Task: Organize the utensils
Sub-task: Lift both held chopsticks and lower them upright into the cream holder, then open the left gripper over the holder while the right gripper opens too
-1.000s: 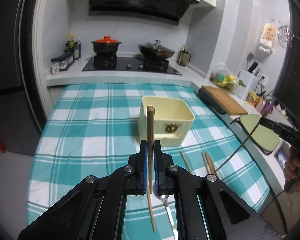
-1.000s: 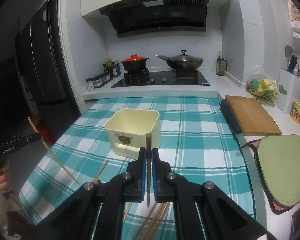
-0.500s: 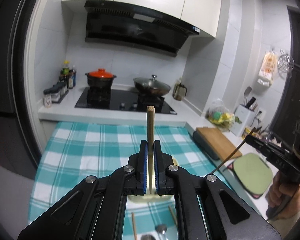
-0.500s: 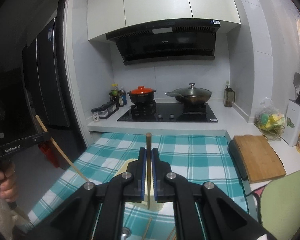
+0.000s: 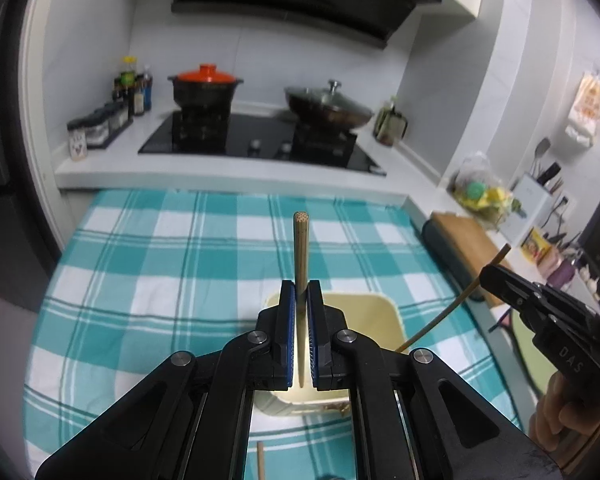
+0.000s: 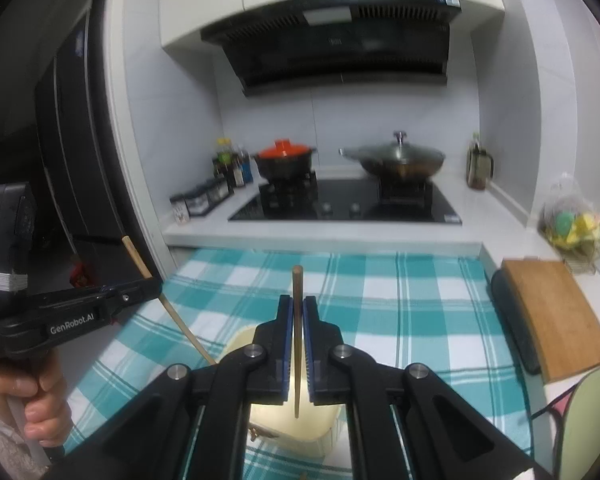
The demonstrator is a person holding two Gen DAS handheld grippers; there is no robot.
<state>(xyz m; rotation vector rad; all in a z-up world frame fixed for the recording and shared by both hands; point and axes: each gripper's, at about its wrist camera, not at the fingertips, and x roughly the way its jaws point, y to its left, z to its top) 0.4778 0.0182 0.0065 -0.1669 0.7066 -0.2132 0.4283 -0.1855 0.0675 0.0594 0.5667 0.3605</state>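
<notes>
L gripper (image 5: 300,336): I'm clamping one bamboo chopstick (image 5: 301,256) btwn the blue pads, jaws closed on it, stick pointing to 12 o'clock, lower tip hanging over the cream bin (image 5: 384,312). R gripper (image 6: 296,344): same deal, jaws pinching a second chopstick (image 6: 297,300), tip dangling above the bin's rim (image 6: 236,344) at 6. Step, as I'm reading it: both sticks are arriving over the bin for the drop. Next move needs tips lowered inside the walls, then jaws eased apart, w/o the two grippers clashing. Bin contents: mostly hidden by the fingers; can't tell. One loose stick (image 5: 261,460) is lying on the teal check cloth (image 5: 140,272) at 6. Farther out, 12 o'clock: hob w/ orange-lidded pot (image 5: 205,90) and wok (image 5: 328,106).
</notes>
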